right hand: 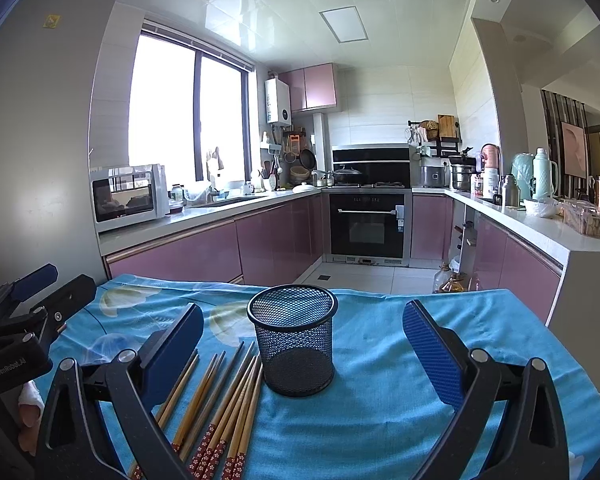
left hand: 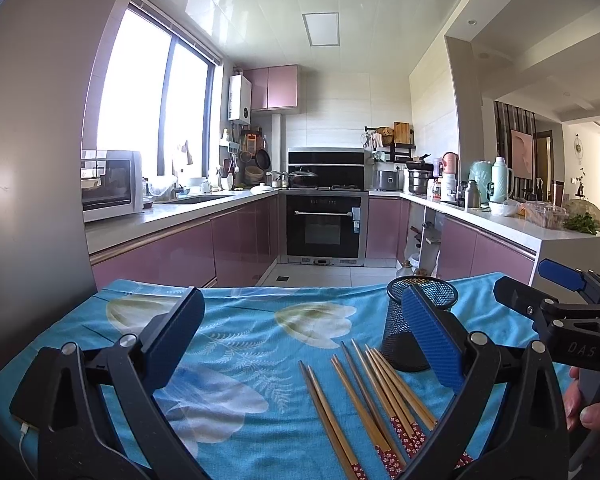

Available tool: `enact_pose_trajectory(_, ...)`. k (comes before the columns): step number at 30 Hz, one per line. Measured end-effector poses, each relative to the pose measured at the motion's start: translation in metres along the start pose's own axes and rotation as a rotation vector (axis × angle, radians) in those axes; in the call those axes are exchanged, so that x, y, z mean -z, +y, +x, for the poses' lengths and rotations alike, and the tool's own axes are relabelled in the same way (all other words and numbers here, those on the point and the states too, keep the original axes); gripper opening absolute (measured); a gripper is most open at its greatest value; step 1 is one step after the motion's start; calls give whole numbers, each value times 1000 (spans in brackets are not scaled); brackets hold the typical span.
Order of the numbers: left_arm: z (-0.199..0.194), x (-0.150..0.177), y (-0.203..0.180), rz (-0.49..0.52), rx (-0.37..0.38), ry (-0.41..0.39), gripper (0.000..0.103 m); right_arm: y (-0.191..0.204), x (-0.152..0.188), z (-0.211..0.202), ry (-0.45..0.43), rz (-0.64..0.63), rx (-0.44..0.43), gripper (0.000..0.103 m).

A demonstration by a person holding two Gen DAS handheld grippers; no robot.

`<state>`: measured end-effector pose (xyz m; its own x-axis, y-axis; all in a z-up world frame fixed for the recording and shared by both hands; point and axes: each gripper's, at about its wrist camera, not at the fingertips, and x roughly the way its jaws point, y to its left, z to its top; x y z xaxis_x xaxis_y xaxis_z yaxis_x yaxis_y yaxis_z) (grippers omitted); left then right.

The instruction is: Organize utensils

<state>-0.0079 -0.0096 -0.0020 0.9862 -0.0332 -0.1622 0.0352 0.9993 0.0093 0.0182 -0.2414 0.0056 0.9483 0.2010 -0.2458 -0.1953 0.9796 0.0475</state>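
Several wooden chopsticks (left hand: 374, 396) with red patterned ends lie side by side on a blue floral cloth (left hand: 252, 344). An empty black mesh cup (left hand: 416, 320) stands upright just right of them. My left gripper (left hand: 306, 344) is open and empty, held above the cloth to the left of the cup. In the right wrist view the cup (right hand: 294, 338) stands in the middle with the chopsticks (right hand: 220, 396) to its left. My right gripper (right hand: 304, 354) is open and empty, its jaws standing wide either side of the cup, short of it. Each gripper shows in the other's view: the right one (left hand: 540, 300), the left one (right hand: 32, 292).
The cloth-covered table (right hand: 440, 360) ends at a far edge, beyond which lies a tiled floor. Pink kitchen cabinets (left hand: 236, 236), an oven (left hand: 324, 224) and cluttered counters stand far behind. A grey fridge wall (left hand: 28, 184) stands at the left.
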Motion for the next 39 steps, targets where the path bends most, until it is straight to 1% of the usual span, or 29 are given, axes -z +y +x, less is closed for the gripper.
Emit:
enact_pose_trajectory(8, 4, 1, 0, 3, -1, 19, 97, -2, 1, 0, 17, 4, -8, 97)
enact_pose_trajectory(13, 7, 2, 0, 5, 0, 37, 97, -2, 3, 5, 53, 8, -34, 97)
enact_pose_trajectory(17, 13, 5, 2, 8, 3, 76, 97, -1, 8, 15, 126, 5, -63, 97)
enact_pose_trajectory(20, 21, 9, 2, 24, -3, 121, 97, -1, 13, 25, 194, 5, -86, 97)
enact_pose_trajectory(23, 33, 16, 5, 31, 9, 185, 97, 1, 21, 38, 278, -3, -100, 97)
enact_pose_trajectory(26, 47, 26, 5, 50, 50, 267, 97, 6, 31, 54, 375, -27, -101, 95)
enact_pose_trajectory(28, 57, 34, 4, 69, 63, 319, 96, 7, 38, 64, 434, -21, -122, 86)
enact_pose_trajectory(29, 63, 39, 3, 75, 65, 346, 94, 8, 42, 68, 461, -20, -129, 84)
enact_pose_trajectory(31, 74, 47, 3, 78, 80, 405, 87, 10, 47, 74, 499, -22, -143, 74)
enact_pose_trajectory(33, 85, 54, 5, 74, 99, 462, 84, 12, 49, 79, 530, -27, -153, 69)
enact_pose_trajectory(35, 93, 63, 6, 75, 114, 502, 77, 14, 51, 84, 558, -36, -153, 66)
enact_pose_trajectory(36, 97, 66, 6, 77, 119, 523, 76, 14, 52, 86, 570, -38, -155, 61)
enact_pose_trajectory(39, 105, 75, 6, 79, 143, 578, 68, 14, 54, 92, 605, -33, -169, 53)
